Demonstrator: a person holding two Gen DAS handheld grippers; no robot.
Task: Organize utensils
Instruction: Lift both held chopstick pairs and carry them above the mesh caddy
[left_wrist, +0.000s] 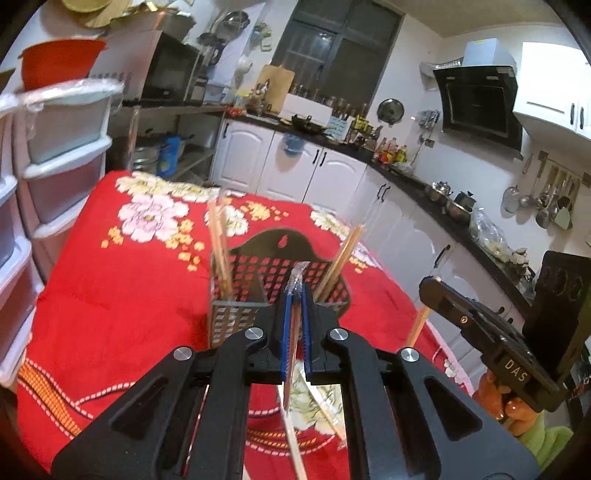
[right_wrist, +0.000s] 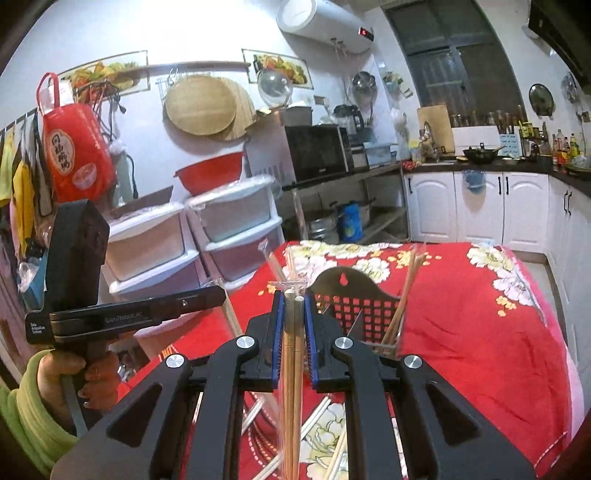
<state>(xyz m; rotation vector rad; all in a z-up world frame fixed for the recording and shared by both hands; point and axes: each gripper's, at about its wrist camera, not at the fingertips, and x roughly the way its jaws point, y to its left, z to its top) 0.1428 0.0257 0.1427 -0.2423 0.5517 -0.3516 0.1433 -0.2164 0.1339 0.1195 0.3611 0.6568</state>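
Observation:
My left gripper (left_wrist: 296, 295) is shut on a plastic-wrapped pair of chopsticks (left_wrist: 295, 275), whose tip pokes out past the blue pads. Right behind it on the red floral cloth stands a perforated utensil holder (left_wrist: 240, 317). Wooden chopsticks stand in its left compartment (left_wrist: 219, 243) and in its right one (left_wrist: 341, 258). My right gripper (right_wrist: 294, 299) is shut on another wrapped pair of chopsticks (right_wrist: 293, 332), held left of the holder (right_wrist: 354, 306). Both grippers are raised above the table. Each shows in the other's view: the right gripper (left_wrist: 480, 321) and the left gripper (right_wrist: 147, 314).
Several loose chopsticks (right_wrist: 321, 410) lie on the cloth-covered table (right_wrist: 480, 332) beneath the grippers. White plastic drawer units (right_wrist: 236, 229) stand against the table's left side. White kitchen cabinets (left_wrist: 317, 173) and a dark counter run along the back and right.

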